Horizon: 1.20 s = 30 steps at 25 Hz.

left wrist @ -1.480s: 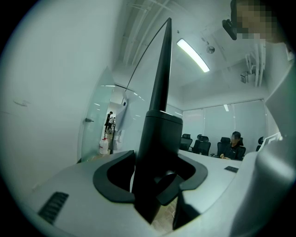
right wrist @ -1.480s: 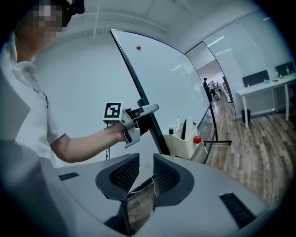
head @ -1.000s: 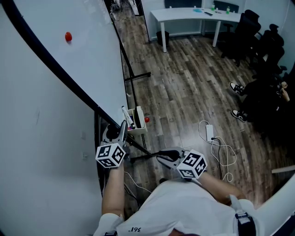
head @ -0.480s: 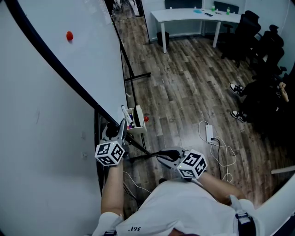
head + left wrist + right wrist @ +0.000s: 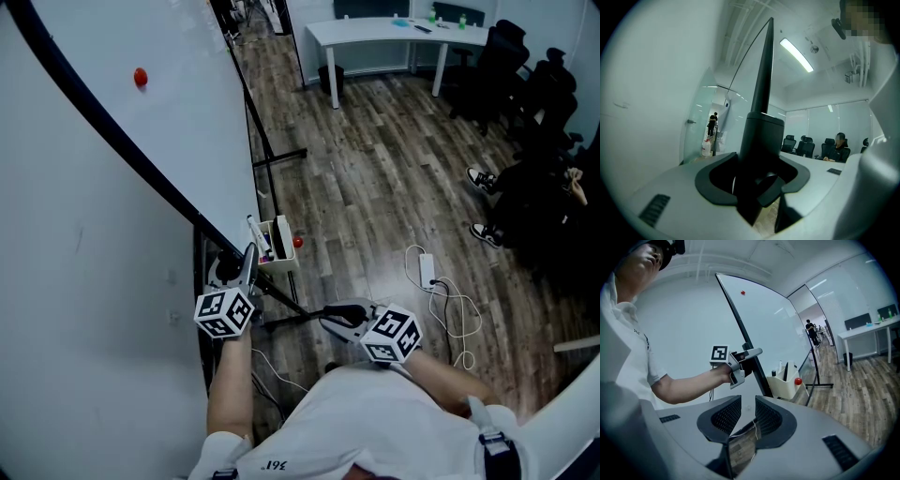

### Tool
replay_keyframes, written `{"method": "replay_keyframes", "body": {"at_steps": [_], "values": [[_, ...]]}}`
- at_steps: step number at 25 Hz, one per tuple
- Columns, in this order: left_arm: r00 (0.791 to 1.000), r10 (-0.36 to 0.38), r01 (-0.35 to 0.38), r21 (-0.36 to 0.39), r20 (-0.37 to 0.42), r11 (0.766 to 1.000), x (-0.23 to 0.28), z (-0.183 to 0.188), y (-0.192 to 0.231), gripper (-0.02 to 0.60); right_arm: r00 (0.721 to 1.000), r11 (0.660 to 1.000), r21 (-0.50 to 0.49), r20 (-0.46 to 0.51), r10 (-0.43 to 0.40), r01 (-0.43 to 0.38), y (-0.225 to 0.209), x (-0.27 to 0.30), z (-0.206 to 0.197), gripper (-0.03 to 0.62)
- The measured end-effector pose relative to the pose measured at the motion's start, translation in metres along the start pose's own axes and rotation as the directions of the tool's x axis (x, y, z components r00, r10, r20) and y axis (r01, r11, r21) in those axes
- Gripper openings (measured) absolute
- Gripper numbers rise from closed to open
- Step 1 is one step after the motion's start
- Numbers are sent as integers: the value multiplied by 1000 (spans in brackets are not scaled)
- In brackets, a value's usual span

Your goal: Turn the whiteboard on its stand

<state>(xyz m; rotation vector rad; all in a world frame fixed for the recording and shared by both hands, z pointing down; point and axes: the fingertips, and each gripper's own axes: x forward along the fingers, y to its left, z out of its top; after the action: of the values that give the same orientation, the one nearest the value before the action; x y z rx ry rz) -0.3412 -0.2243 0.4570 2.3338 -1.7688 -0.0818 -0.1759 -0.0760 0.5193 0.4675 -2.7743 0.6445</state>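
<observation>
The whiteboard stands tilted on its stand, a red magnet on its face. Its black frame edge runs diagonally down to my left gripper, which is shut on that edge near the lower corner. In the left gripper view the black frame bar fills the space between the jaws. The right gripper view shows the same grip, the left gripper clamped on the frame. My right gripper hangs apart from the board above the floor, open with nothing between its fingers.
A white pen holder with markers and a red ball hangs by the board's corner. The stand's black foot lies on the wood floor. A power strip with cables lies right of me. A seated person's shoes, chairs and a desk are beyond.
</observation>
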Motion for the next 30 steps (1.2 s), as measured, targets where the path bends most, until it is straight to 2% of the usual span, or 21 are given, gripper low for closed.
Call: {"method": "replay_keyframes", "body": {"at_steps": [19,30], "values": [[1000,0,0,0,7,1000,-16,-4,-14,219,1000,1000,0,11,-3,3,5,2,0,97],[1000,-4,4,2,11,1000,-32,-14,-37,219,1000,1000,-3,22,-6,6,6,-5,-7,97]]}}
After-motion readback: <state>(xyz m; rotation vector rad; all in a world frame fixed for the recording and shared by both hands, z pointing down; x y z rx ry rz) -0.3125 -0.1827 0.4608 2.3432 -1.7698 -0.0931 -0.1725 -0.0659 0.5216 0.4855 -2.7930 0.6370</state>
